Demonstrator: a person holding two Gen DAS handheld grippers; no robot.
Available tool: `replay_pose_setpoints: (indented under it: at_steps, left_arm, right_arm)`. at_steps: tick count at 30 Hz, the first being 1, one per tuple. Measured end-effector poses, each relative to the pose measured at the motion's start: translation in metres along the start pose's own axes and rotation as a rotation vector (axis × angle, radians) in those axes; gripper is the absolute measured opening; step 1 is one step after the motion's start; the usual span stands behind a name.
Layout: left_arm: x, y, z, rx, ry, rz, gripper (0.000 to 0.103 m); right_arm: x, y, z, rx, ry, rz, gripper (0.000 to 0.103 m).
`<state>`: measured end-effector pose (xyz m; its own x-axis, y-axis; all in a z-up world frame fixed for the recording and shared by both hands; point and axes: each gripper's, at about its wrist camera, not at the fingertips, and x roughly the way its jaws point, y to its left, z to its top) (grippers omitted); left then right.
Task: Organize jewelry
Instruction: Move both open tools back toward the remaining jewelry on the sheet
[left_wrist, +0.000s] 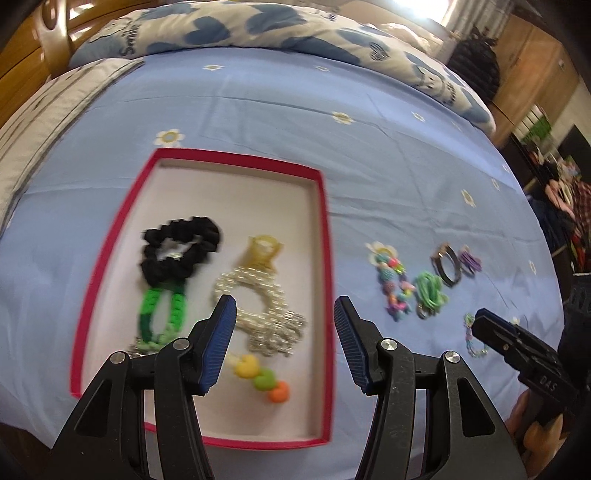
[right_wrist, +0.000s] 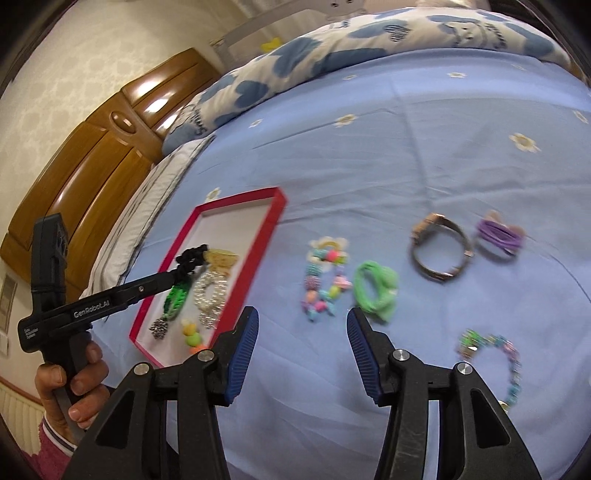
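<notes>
A red-rimmed tray (left_wrist: 325, 258) lies on the blue bedsheet. It holds a black scrunchie (left_wrist: 181, 247), a green bracelet (left_wrist: 162, 314), a pearl bracelet (left_wrist: 258, 306), a yellow piece (left_wrist: 262, 251) and a yellow-green-orange bead string (left_wrist: 262, 376). My left gripper (left_wrist: 285, 301) hovers open over the tray's right side with nothing held. Right of the tray lie a colourful bead bracelet (right_wrist: 325, 284), a green hair tie (right_wrist: 376, 291), a metal bangle (right_wrist: 439, 251), a purple hair tie (right_wrist: 500, 236) and a pastel bead bracelet (right_wrist: 495, 354). My right gripper (right_wrist: 303, 312) stands open and empty just short of the bead bracelet and green tie.
A patterned quilt (left_wrist: 258, 29) is bunched along the far side of the bed, with a wooden headboard (right_wrist: 85, 177) to the left. A person's hand (right_wrist: 74, 384) grips the left gripper's handle. Bare sheet stretches beyond the jewelry.
</notes>
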<state>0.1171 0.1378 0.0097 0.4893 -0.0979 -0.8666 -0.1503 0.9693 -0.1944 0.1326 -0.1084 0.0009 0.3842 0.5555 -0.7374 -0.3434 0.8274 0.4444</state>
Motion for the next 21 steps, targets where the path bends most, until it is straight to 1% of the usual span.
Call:
replay_pose_setpoints:
  at_steps: [10,16,21]
  left_arm:
    - [0.013,-0.041,-0.006,0.072,0.030,-0.033,0.054]
    - [0.025,-0.063,-0.006,0.110,0.051,-0.044,0.054]
    - [0.036,-0.080,0.000,0.135,0.066,-0.049,0.054]
  right_arm:
    - [-0.030,-0.053,-0.011,0.087,-0.063,-0.088,0.052]
    - [-0.040,-0.082,-0.007,0.128,-0.100,-0.142,0.052]
    - [-0.041,-0.096,0.001,0.131,-0.114,-0.175,0.052]
